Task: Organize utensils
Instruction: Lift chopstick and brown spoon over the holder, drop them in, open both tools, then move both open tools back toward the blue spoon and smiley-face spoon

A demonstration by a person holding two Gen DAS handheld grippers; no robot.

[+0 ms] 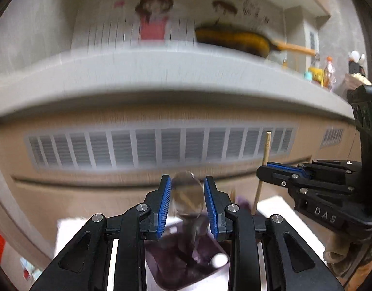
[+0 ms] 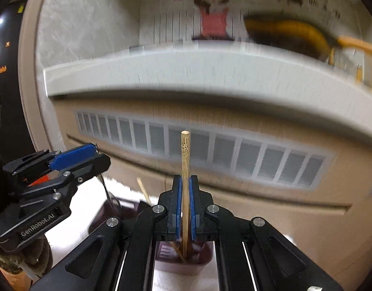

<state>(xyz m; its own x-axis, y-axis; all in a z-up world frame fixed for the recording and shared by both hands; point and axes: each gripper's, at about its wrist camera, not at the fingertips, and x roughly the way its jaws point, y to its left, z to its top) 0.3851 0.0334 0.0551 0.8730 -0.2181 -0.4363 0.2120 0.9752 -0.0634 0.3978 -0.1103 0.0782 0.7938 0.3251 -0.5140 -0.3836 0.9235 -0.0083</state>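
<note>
Blue-padded jaws of the left tool (image 1: 188,202) grip a metal spoon (image 1: 187,195), its bowl pointing up and away and its handle running down into a purple holder (image 1: 186,266) (blurred) on a white surface (image 1: 278,208). From the right wrist, the right tool (image 2: 185,202) is clamped on a wooden chopstick (image 2: 185,155) standing upright, lower end over the purple holder (image 2: 200,257).

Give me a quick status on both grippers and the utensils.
Left gripper shut on spoon. Right gripper shut on chopstick. Both over purple holder. Nothing in the way.
</note>
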